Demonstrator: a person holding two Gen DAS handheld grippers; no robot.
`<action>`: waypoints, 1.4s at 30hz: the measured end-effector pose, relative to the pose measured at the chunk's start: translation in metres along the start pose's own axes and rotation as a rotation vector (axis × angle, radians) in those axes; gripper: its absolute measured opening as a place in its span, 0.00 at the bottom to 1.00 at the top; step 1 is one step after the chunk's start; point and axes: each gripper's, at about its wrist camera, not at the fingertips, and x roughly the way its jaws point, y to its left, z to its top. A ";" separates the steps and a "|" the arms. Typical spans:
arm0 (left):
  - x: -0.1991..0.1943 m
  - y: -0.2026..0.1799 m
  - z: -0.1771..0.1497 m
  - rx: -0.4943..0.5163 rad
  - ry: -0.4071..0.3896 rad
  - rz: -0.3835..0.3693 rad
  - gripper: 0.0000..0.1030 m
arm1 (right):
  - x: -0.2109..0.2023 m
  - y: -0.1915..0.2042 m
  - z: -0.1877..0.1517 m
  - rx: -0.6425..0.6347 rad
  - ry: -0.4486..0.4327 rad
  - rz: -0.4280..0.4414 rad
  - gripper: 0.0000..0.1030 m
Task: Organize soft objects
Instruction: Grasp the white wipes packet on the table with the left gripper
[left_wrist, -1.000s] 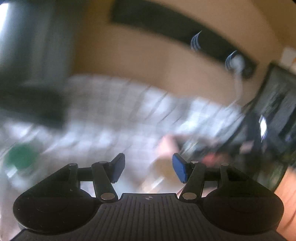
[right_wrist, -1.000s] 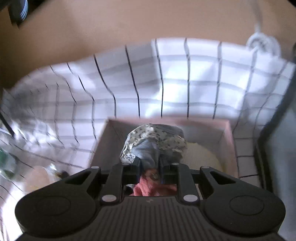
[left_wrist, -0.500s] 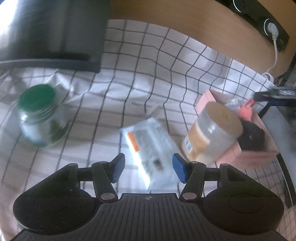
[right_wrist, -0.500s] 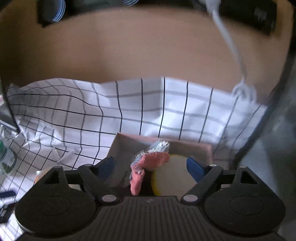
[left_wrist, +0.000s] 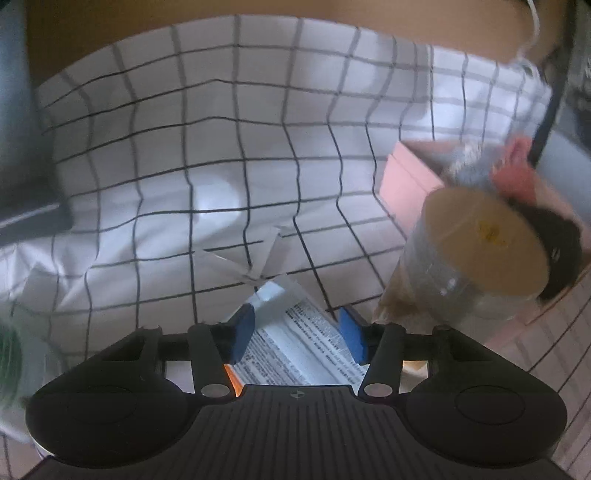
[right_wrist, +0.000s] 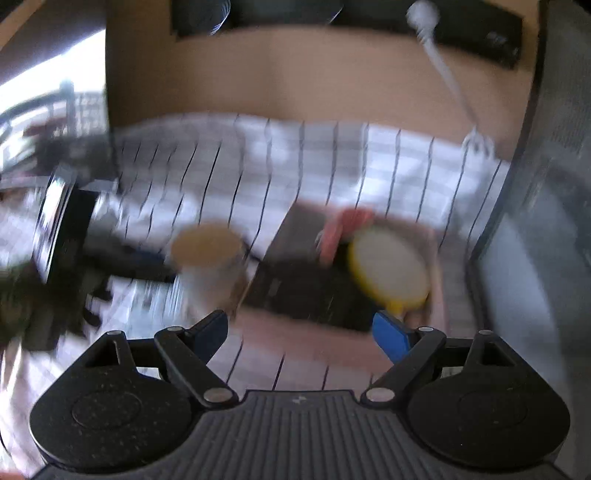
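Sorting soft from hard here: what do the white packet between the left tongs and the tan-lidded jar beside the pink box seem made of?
The white packet looks like thin glossy plastic film: it reflects light, carries printed text and has a flat sealed end, so probably soft. The tan-lidded jar looks like clear rigid plastic or glass with a matte tan lid; blur leaves that open. It stands against the pink box.

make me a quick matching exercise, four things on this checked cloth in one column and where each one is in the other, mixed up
1. flat printed plastic packet
2. tan-lidded clear plastic jar
3. round yellow-rimmed sponge
4. green-lidded glass jar

a. inside the pink cardboard box
b. far left edge of the left view
c. between the open left hand-held gripper fingers
d. just outside the box

Pairs: 1-c, 2-d, 3-a, 4-b
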 end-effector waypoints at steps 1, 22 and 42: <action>0.001 -0.003 -0.001 0.033 -0.008 0.004 0.55 | 0.003 0.006 -0.008 -0.011 0.016 0.004 0.84; -0.060 0.021 -0.068 0.065 -0.034 0.129 0.57 | 0.051 0.068 -0.051 -0.072 0.152 0.151 0.84; -0.078 0.025 -0.081 -0.070 -0.071 0.108 0.66 | 0.062 0.081 -0.089 -0.091 0.193 0.121 0.98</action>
